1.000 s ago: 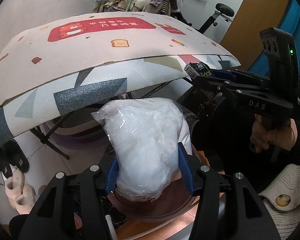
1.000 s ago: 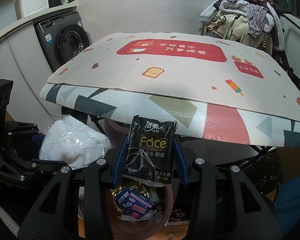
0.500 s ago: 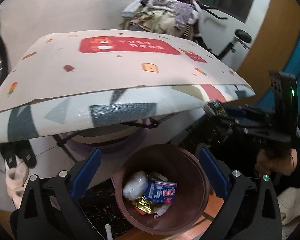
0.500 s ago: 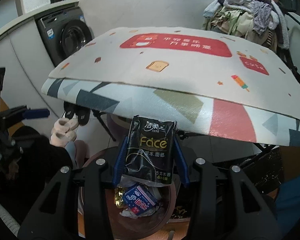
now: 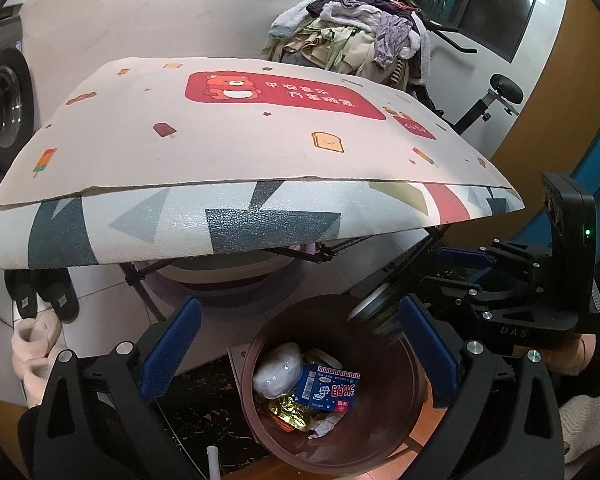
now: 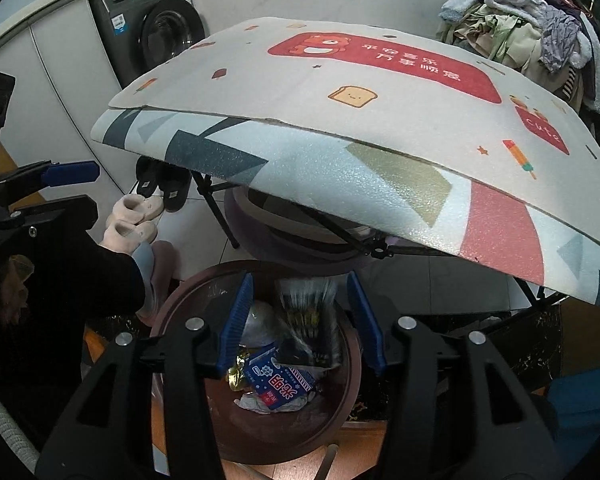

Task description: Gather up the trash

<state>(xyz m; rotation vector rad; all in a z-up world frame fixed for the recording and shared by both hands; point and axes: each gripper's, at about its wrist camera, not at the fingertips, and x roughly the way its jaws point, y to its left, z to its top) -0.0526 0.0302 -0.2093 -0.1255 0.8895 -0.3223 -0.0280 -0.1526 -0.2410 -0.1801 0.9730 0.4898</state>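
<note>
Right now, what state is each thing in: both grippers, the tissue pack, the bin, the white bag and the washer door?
Left gripper: wide open, empty, over the bin.
Right gripper: jaws opening, pads clear of the tissue pack.
Tissue pack: blurred, dropping into the bin.
Bin: upright, uncovered, partly filled.
White bag: lying inside the bin.
Blue carton: lying on the trash.
Washer door: shut.

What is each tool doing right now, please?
Left tool: open, empty.
Right tool: opening; blurred black tissue pack between its pads, dropping over the bin.
</note>
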